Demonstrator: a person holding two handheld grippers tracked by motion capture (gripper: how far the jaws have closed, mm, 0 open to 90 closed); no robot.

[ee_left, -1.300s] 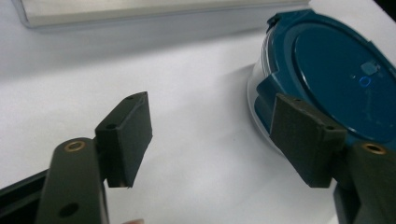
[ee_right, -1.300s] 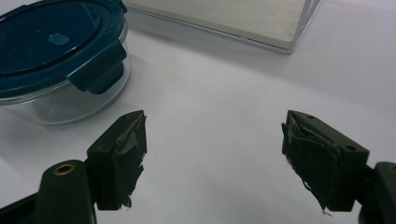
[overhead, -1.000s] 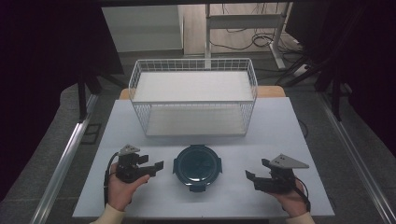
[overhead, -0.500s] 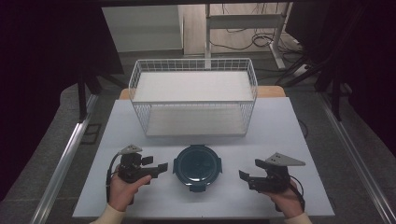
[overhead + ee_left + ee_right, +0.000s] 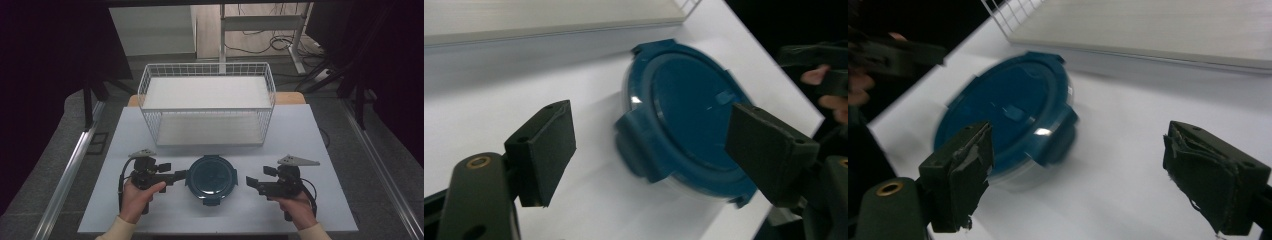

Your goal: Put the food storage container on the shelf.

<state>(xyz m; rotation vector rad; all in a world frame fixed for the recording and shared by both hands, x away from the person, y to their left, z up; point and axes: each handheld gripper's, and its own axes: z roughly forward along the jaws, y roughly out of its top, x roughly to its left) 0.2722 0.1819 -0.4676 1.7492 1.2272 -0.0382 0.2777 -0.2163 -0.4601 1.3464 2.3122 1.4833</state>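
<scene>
A round container with a dark blue clip-on lid (image 5: 212, 177) sits near the front middle of the white table (image 5: 300, 130). My left gripper (image 5: 183, 176) is at its left rim. Its jaws have just been opening and stand wide. In the left gripper view the container (image 5: 689, 120) lies just ahead, one side clip (image 5: 639, 150) between the lines of the pads, untouched. My right gripper (image 5: 251, 182) hovers a short gap to the container's right. Its jaws have also just been opening, with nothing between them. In the right gripper view the container (image 5: 1008, 120) is ahead to the left.
A white wire basket (image 5: 145, 90) with a pale board floor stands behind the container across the table's back half. The table's front edge runs just below both hands. Dark floor and a metal rail (image 5: 75, 165) lie off the table's left side.
Both grippers have closed in on the container from either side, the right one also rising slightly. The jaws of both stand wider than before. The container has not moved.
</scene>
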